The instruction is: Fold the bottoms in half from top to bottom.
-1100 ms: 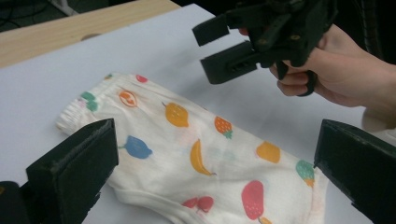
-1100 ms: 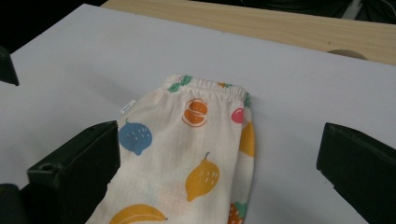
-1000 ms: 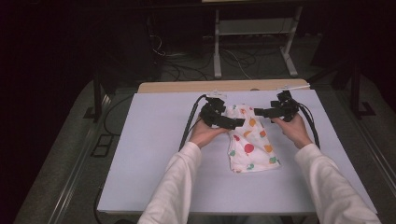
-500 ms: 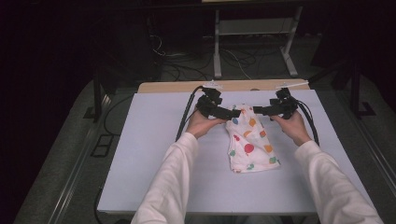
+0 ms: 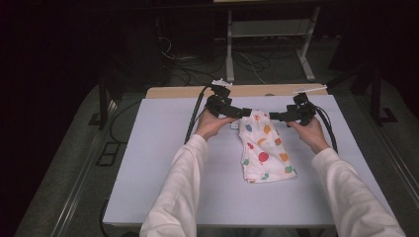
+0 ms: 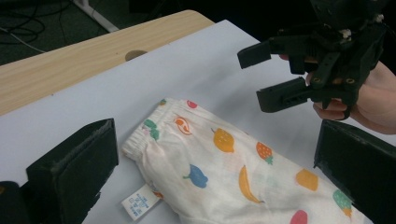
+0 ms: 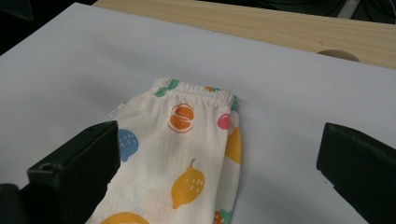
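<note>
Item: folded fruit-print garment (image 5: 265, 148), white cloth, lying flat on the pale surface (image 5: 163, 163).

We record bright fruit motifs, an elastic waistband and a small white label (image 6: 140, 204) at its edge. We find it between our two grippers: the left gripper (image 5: 236, 112) sits just beside the waistband's left corner, the right gripper (image 5: 277, 116) just beside its right corner, neither touching it. Both sets of fingers stand open, holding nothing. Its long axis runs from the far waistband toward us, the near end angled slightly to our right.
</note>
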